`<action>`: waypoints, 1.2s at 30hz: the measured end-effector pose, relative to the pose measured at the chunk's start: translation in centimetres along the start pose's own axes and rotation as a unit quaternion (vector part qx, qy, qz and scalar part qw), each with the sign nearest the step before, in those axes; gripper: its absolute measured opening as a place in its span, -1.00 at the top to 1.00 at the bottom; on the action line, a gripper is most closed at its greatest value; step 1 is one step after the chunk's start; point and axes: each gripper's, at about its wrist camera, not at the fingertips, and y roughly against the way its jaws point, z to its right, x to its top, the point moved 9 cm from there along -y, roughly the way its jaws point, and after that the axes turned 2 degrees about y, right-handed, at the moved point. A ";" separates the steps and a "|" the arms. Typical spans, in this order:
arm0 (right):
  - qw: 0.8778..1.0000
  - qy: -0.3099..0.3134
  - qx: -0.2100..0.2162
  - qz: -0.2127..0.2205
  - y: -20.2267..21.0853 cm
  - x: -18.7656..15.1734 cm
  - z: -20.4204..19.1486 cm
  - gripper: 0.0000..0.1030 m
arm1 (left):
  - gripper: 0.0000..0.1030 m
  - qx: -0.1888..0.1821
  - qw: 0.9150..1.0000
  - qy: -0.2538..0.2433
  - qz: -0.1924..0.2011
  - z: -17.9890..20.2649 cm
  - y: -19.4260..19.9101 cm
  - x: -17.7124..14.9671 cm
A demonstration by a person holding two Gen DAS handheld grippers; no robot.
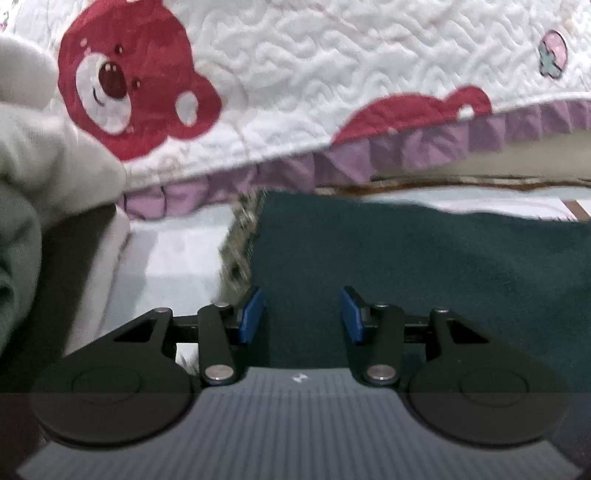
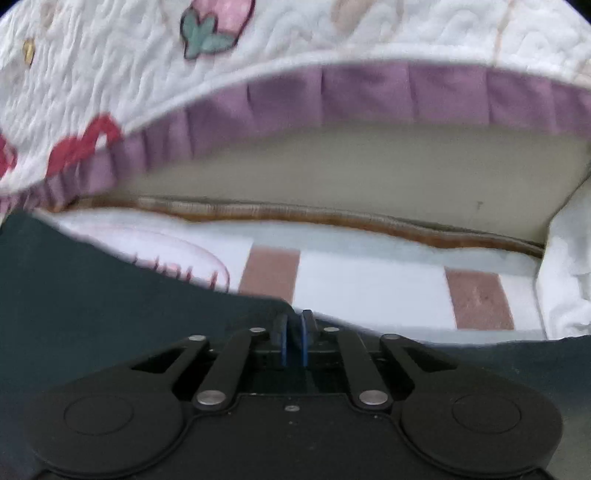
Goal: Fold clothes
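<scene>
Right wrist view shows the right gripper (image 2: 294, 332) pinching the dark green garment's (image 2: 92, 295) far edge, while the left gripper (image 1: 301, 314) hovers above it, fingers apart.

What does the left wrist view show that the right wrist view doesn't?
Only the left view shows the full red bear face on the quilt, a pale bundle of cloth at the left edge, and the left gripper open above the dark green garment. Only the right view shows the right gripper shut on the garment's edge, the pink squares on the sheet and a strawberry print. Both show the white quilt with its purple frill, and the garment.
</scene>
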 end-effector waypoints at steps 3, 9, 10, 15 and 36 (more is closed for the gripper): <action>0.999 -0.039 -0.002 0.008 1.2 -0.2 3.1 -0.03 | -0.05 -0.013 0.999 0.031 -0.005 -0.6 -1.9 2.0; 0.982 -0.183 -0.056 -0.009 2.4 -1.9 12.2 -0.13 | -0.23 -0.011 0.999 0.018 -0.043 -0.8 -6.7 3.8; 0.976 -0.204 -0.076 -0.016 2.4 -2.5 13.7 -0.13 | -0.28 -0.013 0.998 0.011 -0.054 -0.7 -7.5 3.8; 0.946 -0.312 -0.076 -0.047 2.6 -4.7 16.4 -0.14 | -0.30 -0.062 0.995 0.018 -0.080 0.0 -9.2 3.4; 0.953 -0.257 -0.162 -0.020 1.1 -4.6 15.5 1.00 | 0.93 -0.012 0.995 0.018 0.094 -1.0 -2.1 8.3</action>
